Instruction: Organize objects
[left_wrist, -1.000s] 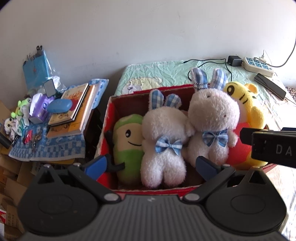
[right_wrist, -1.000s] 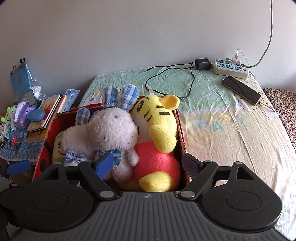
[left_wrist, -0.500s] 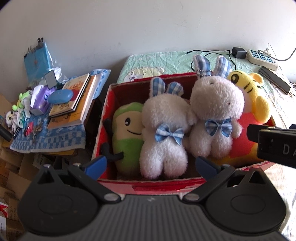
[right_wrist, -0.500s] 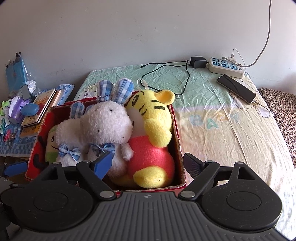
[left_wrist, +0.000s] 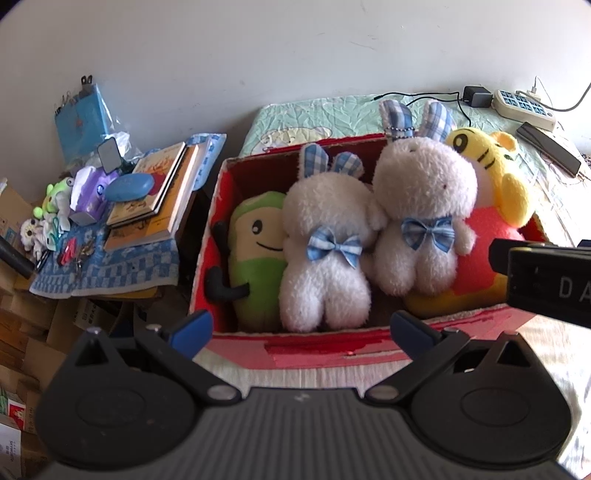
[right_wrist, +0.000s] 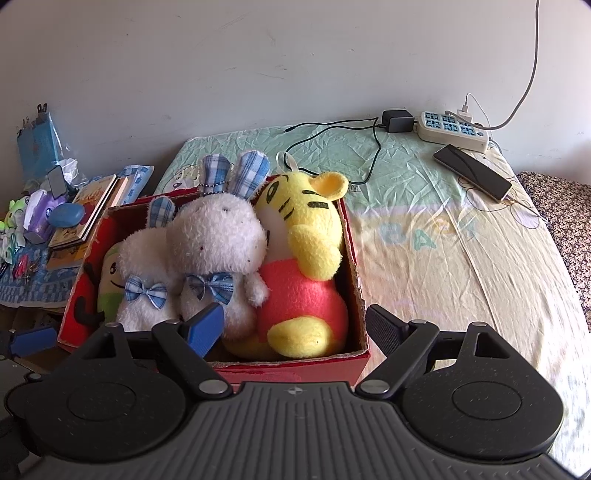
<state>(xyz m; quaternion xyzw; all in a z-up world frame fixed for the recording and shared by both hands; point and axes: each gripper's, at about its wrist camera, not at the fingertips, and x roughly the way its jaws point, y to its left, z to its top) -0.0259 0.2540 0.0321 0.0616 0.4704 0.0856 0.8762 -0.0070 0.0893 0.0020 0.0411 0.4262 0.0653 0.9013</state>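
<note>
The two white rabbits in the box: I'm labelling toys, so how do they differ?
The right rabbit has a bigger head and stands taller than the left rabbit. The right rabbit's ears carry a bead chain and clear the red box rim; the left rabbit's ears are shorter. Both are white with blue checked bows.

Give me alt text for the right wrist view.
A red box on a bed holds four plush toys: a yellow tiger, two white rabbits and a green doll. The right tongs hover open at its near edge.
</note>
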